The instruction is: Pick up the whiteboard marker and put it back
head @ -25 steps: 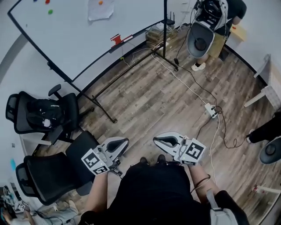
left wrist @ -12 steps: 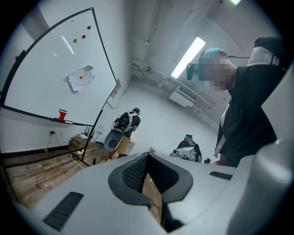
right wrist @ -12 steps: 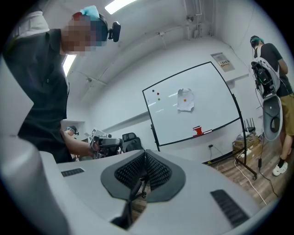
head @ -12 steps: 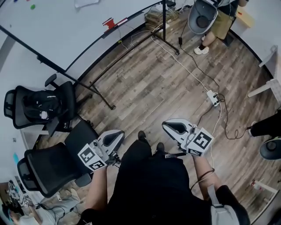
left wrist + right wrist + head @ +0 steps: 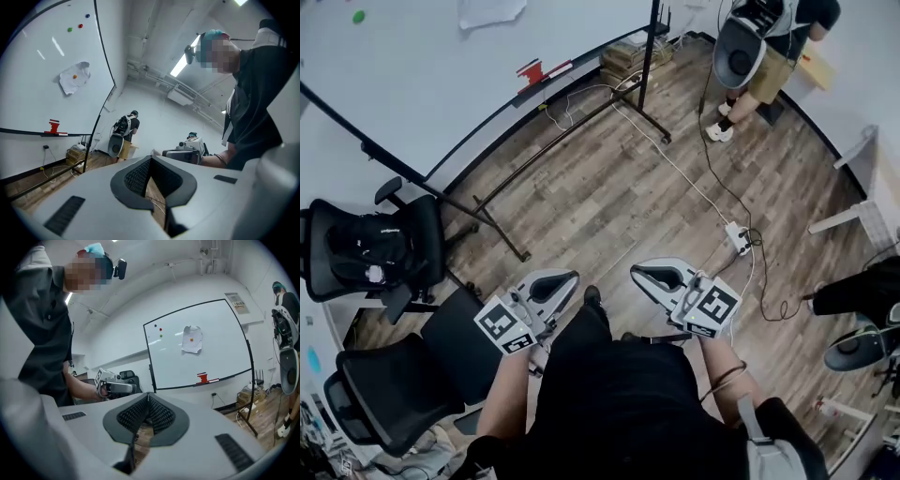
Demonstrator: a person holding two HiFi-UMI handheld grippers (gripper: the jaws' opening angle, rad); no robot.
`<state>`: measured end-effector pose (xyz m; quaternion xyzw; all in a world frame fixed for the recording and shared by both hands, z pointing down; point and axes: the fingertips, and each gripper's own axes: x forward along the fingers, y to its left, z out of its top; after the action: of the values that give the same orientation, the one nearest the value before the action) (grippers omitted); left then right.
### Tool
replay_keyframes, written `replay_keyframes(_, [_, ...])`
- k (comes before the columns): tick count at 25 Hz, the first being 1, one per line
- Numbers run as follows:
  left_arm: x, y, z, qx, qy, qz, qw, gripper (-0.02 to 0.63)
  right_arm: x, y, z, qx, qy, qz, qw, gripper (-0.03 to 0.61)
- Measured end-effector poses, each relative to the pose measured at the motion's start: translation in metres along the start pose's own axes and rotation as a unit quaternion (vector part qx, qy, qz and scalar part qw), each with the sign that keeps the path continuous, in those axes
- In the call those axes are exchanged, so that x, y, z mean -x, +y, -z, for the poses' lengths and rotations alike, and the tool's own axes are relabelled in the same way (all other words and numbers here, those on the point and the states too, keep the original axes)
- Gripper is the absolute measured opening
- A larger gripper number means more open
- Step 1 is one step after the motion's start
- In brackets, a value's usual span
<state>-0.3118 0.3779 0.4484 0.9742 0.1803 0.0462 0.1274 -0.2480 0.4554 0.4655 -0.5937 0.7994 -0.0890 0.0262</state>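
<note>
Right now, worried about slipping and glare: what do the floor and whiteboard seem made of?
Floor: wood or wood-look laminate planks, matte, with grain and seams. Whiteboard: smooth glossy white panel, light streaks on it; thin dark frame, probably metal.

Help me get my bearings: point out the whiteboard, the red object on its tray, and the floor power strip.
whiteboard [image 5: 441,75], head view, bare white surface
red object [image 5: 530,71], head view, its middle
power strip [image 5: 737,236], head view, middle of white body
</note>
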Motion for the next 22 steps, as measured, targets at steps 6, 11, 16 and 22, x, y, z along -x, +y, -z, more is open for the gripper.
replay_keyframes(6, [0.005,0.079,-0.039,-0.014,-0.005,0.014,0.9998,0.012,-0.069,-0.046,-0.047,0.020,0.001,0.013,1.000,0.020])
replay_keyframes(11, [0.001,0.128,-0.048,-0.005,-0.002,0.033,0.9995,0.012,-0.113,-0.070,-0.053,0.013,0.005,0.024,1.000,0.020])
replay_keyframes(16, [-0.017,0.156,-0.053,0.008,-0.010,0.049,0.9987,0.012,-0.137,-0.094,-0.050,0.004,0.020,0.019,1.000,0.020])
replay_keyframes(22, [-0.043,0.203,-0.055,0.020,-0.002,0.034,0.9992,0.012,-0.155,-0.153,-0.057,0.004,0.023,0.012,1.000,0.020])
